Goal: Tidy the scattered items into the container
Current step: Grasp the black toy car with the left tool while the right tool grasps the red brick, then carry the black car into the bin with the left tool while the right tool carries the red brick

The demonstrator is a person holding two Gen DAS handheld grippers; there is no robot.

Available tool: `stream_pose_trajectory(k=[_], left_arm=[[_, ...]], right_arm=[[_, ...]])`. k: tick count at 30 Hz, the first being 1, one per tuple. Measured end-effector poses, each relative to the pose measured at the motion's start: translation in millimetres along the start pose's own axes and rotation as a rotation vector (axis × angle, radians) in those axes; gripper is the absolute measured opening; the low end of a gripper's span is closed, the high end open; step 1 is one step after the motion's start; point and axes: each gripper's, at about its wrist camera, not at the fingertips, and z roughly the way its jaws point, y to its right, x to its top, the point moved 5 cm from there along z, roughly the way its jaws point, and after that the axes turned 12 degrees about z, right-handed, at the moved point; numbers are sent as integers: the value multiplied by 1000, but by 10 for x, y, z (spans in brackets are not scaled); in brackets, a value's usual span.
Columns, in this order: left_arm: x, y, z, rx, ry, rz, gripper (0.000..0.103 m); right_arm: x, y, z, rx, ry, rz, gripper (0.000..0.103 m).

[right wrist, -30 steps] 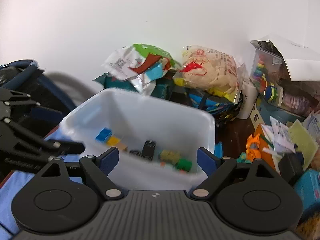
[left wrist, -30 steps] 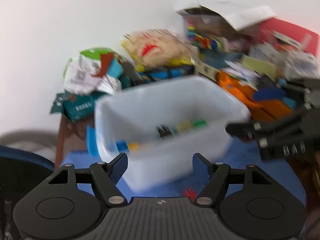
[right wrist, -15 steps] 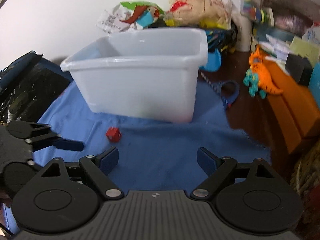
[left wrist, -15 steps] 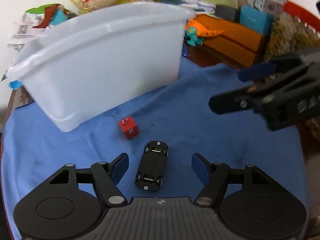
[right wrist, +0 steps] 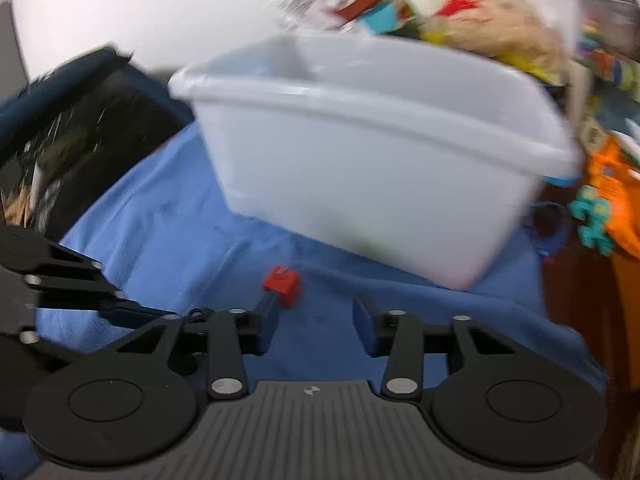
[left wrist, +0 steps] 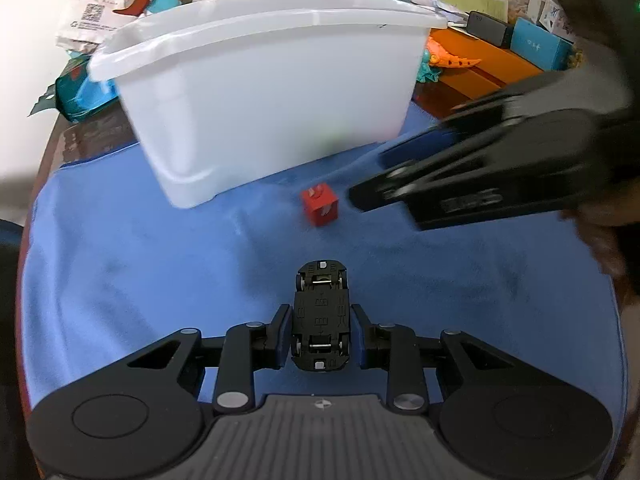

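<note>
While blurred in right view, spread right gripper [right wrist: 314,320] near red block [right wrist: 282,285]; lower centre, left view: left gripper [left wrist: 320,336] pinching upturned toy car [left wrist: 321,316].

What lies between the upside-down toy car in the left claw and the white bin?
In the left wrist view, between the toy car and the white bin lies bare blue cloth, with the red block on it.
</note>
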Motion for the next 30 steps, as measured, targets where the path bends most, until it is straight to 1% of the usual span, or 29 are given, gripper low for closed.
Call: stream_pose_trajectory(k=[3,6,8,9,10,15,18,21,24,27,30], left_arm=[[-10,-51,16,2,-4,-5,33],[0,-65,20,4,-1,11,33],[18,-66,18,6,3,22,33],[36,-71,4,7,7,27,33],[66,-73,-12,11,11,33,33],[261,-143,-146,29,50,43,33],[424,-187,-292,50,90,52,33],[601,-200,-452,82,121,92,33],[814,-207,-638,100,166,117,33],[1024,-227,-833,126,225,130,33],[1279,-298,-875,156,267,144,33]], right_arm=[[6,-119,213,0,-27,-39,44],[-12,-155,382,-30,-46,-60,43],[-10,-151,408,-25,-35,-63,36],[-8,-153,399,-25,-37,-70,28],[-9,-157,377,-34,-38,-79,28],[13,-139,119,-71,-11,-105,28],[92,-88,-121,-93,16,-87,28],[195,-23,-367,-117,32,-64,28],[339,14,-635,-142,59,-54,28],[531,14,-841,-158,107,-51,29],[736,14,-967,-165,161,-44,29]])
